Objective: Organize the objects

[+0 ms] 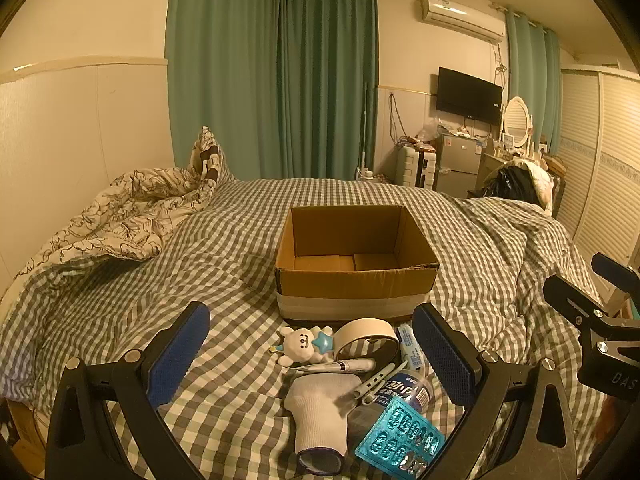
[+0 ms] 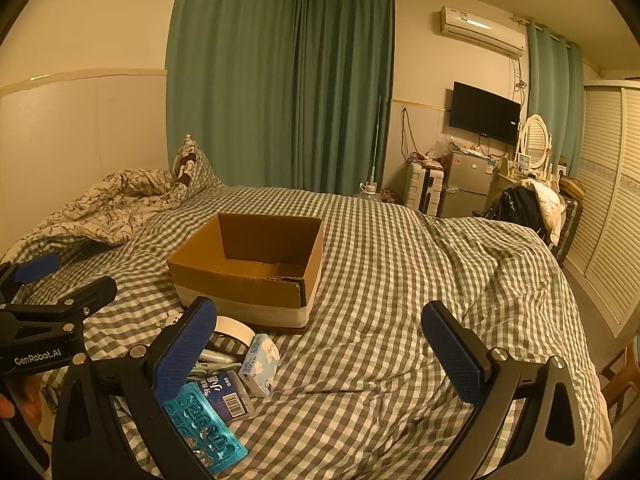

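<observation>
An open, empty cardboard box [image 1: 356, 264] stands on the checked bed, also in the right wrist view [image 2: 248, 268]. In front of it lies a pile: a white bear toy [image 1: 302, 344], a tape roll [image 1: 370, 338], a pen [image 1: 340, 366], a white sock [image 1: 320, 412], a teal blister pack [image 1: 400, 438] [image 2: 204, 428], a small bottle [image 1: 408, 392] and a tissue pack [image 2: 260, 364]. My left gripper [image 1: 316, 352] is open above the pile, holding nothing. My right gripper [image 2: 320, 352] is open over bare bedding to the right of the pile.
A crumpled floral duvet [image 1: 120, 216] lies at the bed's far left. Teal curtains [image 1: 276, 80] hang behind. A suitcase, small fridge [image 1: 460, 160], wall TV and dressing table stand at the far right, beside louvred wardrobe doors [image 2: 608, 208].
</observation>
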Tool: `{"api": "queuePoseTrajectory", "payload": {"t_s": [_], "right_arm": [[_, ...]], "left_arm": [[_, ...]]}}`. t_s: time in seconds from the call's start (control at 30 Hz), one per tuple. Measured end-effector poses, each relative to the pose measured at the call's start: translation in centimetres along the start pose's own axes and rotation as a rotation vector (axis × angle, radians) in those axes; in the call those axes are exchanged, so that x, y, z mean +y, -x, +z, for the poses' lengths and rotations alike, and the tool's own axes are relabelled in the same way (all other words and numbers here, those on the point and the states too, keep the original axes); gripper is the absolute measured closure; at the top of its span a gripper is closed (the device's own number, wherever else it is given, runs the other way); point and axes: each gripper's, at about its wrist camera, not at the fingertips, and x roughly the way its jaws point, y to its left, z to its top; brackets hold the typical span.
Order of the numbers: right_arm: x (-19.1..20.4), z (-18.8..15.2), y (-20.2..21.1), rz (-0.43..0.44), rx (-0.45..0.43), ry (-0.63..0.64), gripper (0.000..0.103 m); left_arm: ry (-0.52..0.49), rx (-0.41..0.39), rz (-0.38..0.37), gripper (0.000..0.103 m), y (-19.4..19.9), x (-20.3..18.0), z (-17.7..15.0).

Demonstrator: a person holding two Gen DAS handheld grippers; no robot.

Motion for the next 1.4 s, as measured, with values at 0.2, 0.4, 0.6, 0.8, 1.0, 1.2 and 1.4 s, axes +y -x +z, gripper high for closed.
{"api": "queuePoseTrajectory", "payload": {"t_s": [0.2, 0.4, 0.6, 0.8, 1.0, 1.2, 1.4], "right_arm": [[0.1, 0.0, 0.0, 0.006, 0.001, 0.001, 0.000], [0.2, 0.2, 0.2, 0.011, -0.003, 0.003, 0.000], [0.2, 0.3, 0.3, 0.013, -0.006, 0.003, 0.000], [0.3, 0.7, 0.9, 0.025, -0.013, 0.004, 0.000], [0.5, 1.8, 2.1, 0.038, -0.030, 0.048, 0.000], [1.4, 1.3, 2.6, 0.127, -0.001, 0.078, 0.000], [2.9, -2.2, 0.7, 0.196, 0.130, 0.136, 0.000]], "left_arm": [[0.000, 0.001, -0.003, 0.000, 0.0, -0.1, 0.0], [-0.002, 0.004, -0.002, 0.000, 0.0, 0.0, 0.1], [-0.004, 0.004, -0.004, 0.000, 0.0, -0.1, 0.1], [-0.007, 0.009, -0.019, 0.000, 0.4, 0.1, 0.3], [-0.008, 0.005, -0.034, 0.000, 1.4, 0.6, 0.7], [-0.031, 0.063, -0.010, 0.000, 0.8, 1.0, -0.4], [-0.048, 0.184, 0.002, 0.004, -1.4, 1.2, -3.1]]}}
